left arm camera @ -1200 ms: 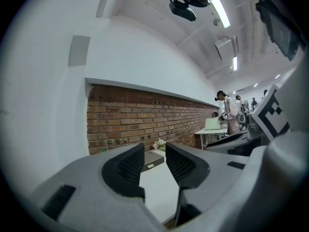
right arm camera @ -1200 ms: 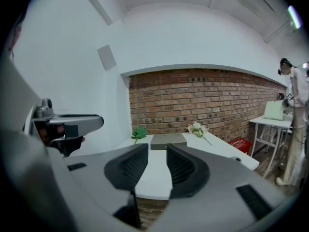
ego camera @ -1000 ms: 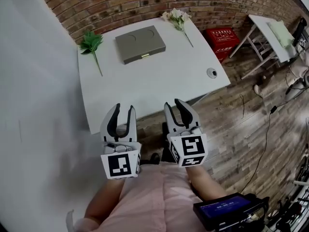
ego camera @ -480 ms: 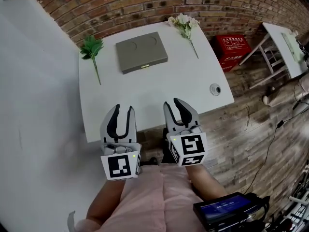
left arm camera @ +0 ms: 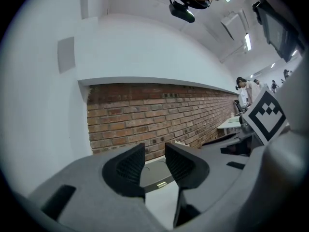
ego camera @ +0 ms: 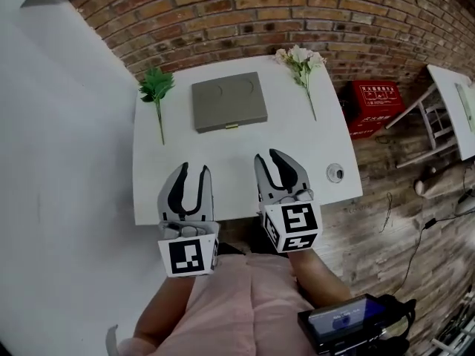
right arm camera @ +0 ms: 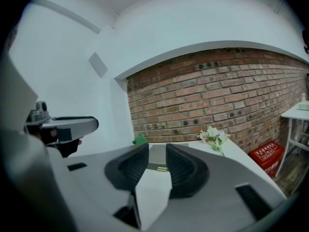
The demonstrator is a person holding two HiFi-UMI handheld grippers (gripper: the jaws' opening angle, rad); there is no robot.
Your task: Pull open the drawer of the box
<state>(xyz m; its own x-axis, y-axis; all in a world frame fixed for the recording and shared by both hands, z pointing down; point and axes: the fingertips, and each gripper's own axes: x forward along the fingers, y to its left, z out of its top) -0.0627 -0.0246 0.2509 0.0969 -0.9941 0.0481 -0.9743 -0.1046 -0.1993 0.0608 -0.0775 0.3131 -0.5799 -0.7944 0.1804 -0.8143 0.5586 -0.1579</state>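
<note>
A flat grey box (ego camera: 228, 101) lies on the far half of the white table (ego camera: 223, 169), its small brass drawer pull (ego camera: 231, 126) facing me. The same box (left arm camera: 157, 177) shows between the left jaws, and the box (right arm camera: 158, 161) again beyond the right jaws. My left gripper (ego camera: 190, 175) hovers over the table's near edge, open and empty. My right gripper (ego camera: 280, 163) hangs beside it to the right, also open with nothing between its fingers. Both are well short of the box.
A green leafy sprig (ego camera: 157, 95) lies left of the box and a white flower stem (ego camera: 303, 67) to its right. A round cable hole (ego camera: 335, 172) sits at the table's near right corner. A brick wall (ego camera: 260, 13) backs the table; a red crate (ego camera: 377, 102) stands right.
The head view has shifted, so the table and box now sit nearer and more centred under the grippers. Both grippers hold the same pose, open and empty.
</note>
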